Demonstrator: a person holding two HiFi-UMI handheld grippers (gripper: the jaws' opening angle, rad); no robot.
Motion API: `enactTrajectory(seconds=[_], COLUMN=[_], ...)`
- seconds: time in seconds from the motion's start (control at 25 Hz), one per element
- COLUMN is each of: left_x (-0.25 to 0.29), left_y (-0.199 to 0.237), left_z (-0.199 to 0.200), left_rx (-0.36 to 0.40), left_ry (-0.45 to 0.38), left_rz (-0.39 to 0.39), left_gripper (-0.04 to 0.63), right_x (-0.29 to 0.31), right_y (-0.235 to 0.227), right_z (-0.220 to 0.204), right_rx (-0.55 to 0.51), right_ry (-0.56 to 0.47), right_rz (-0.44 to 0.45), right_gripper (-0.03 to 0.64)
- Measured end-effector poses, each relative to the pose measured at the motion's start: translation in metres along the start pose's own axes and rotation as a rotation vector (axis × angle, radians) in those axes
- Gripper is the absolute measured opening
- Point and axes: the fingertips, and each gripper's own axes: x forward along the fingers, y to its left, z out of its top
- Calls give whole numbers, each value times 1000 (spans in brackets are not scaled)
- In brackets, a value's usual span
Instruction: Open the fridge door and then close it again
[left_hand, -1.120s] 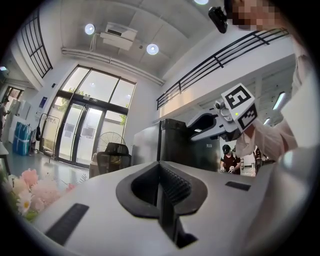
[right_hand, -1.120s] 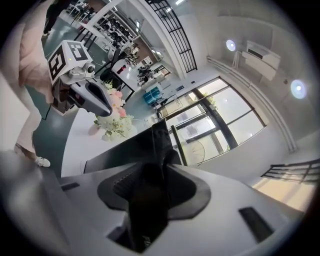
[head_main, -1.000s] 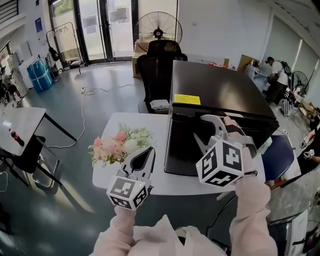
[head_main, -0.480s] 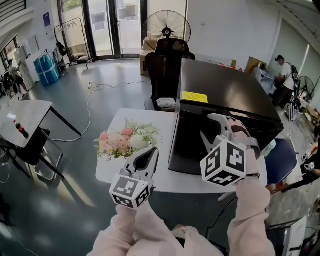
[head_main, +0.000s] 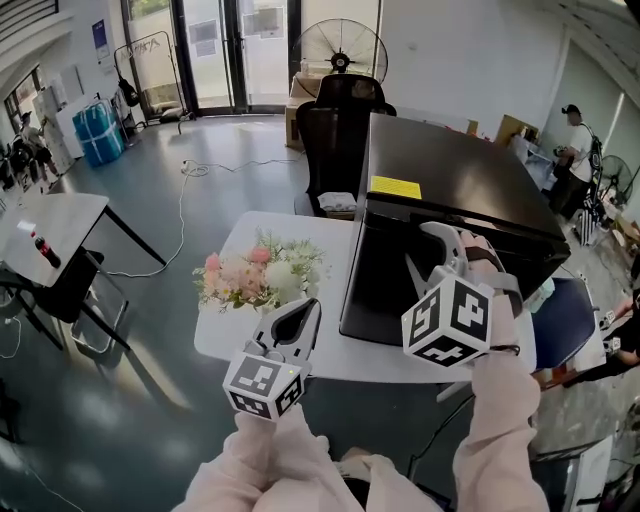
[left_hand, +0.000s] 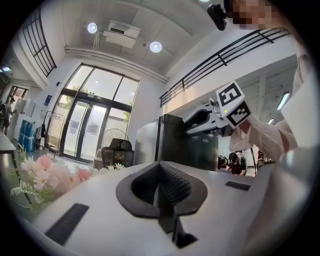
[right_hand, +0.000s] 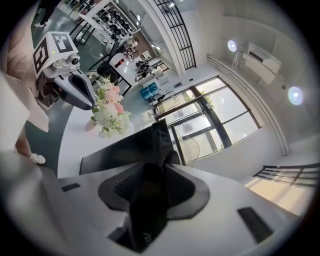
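2 steps make up this job, and by my reading neither is done. The fridge door (head_main: 385, 275) lies against the black fridge (head_main: 450, 180), or at most a crack ajar; the head view does not settle which. The fridge stands on the right part of the white counter (head_main: 240, 335).

The right tongs (head_main: 425, 250) are at the door's top edge, toward its right end. In the right gripper view the dark edge stands between the jaws, which are closing round it. A strip of 1 ribbed pad shows beside the edge, so I judge the grip not yet firm.

What is left, then: finish the grip, swing the door out, and push it back until it seats.

The left tongs (head_main: 308, 308) hover above the counter's near edge with their jaws together on nothing, taking no part. Just beyond them lies a bunch of pink and white flowers (head_main: 260, 280), clear of the door's face. A black chair (head_main: 335, 130) stands behind the counter.
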Motion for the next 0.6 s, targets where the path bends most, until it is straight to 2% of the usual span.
enactTrajectory(seconds=[0.6], left_x=[-20], left_y=[-7], left_z=[-8], left_rx=[-12], left_ry=[9], left_rz=[75], left_gripper=[11], right_x=[-4], right_y=[3], right_z=[1], right_rx=[-37], right_ry=[-11], right_rz=[-28], right_gripper=[126])
